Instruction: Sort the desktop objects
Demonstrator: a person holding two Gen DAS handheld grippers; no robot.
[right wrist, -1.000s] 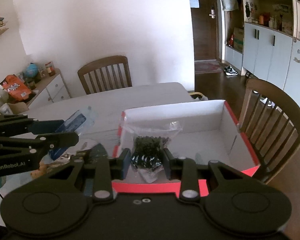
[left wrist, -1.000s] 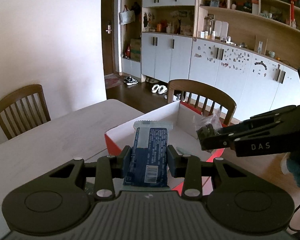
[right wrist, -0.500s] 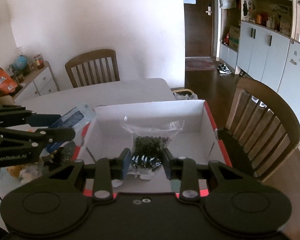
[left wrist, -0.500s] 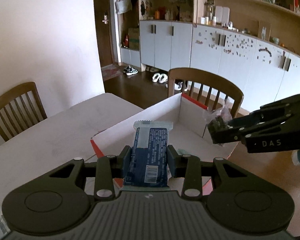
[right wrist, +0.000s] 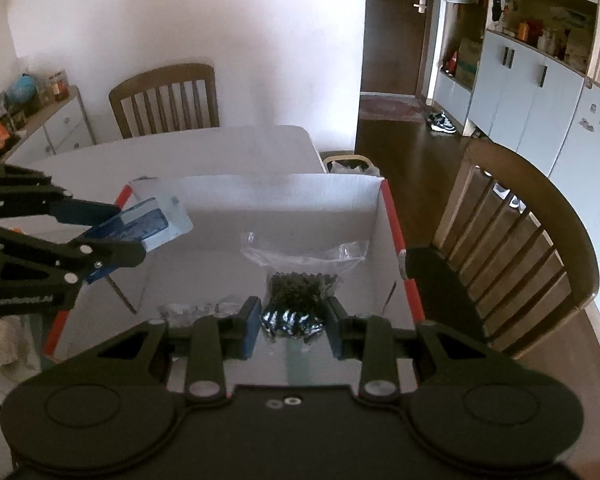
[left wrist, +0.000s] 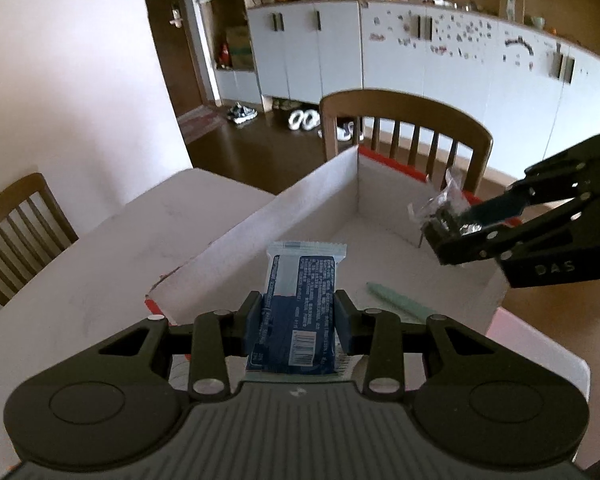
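Both tools hang over the open white box [right wrist: 284,200] on the desk [left wrist: 100,248] to drop their loads—left tool [left wrist: 298,316] clamping a blue snack wrapper [left wrist: 300,300], right tool [right wrist: 291,322] pinching a clear bag [right wrist: 300,276] of dark, possibly screw-like, pieces.

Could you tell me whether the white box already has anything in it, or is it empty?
Not empty: a green stick-like item lies on the white box's floor.

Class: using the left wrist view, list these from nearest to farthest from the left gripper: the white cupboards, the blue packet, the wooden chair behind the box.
1. Blue packet, clamped in the left gripper.
2. Wooden chair, beyond the box's far wall.
3. White cupboards, along the back wall.
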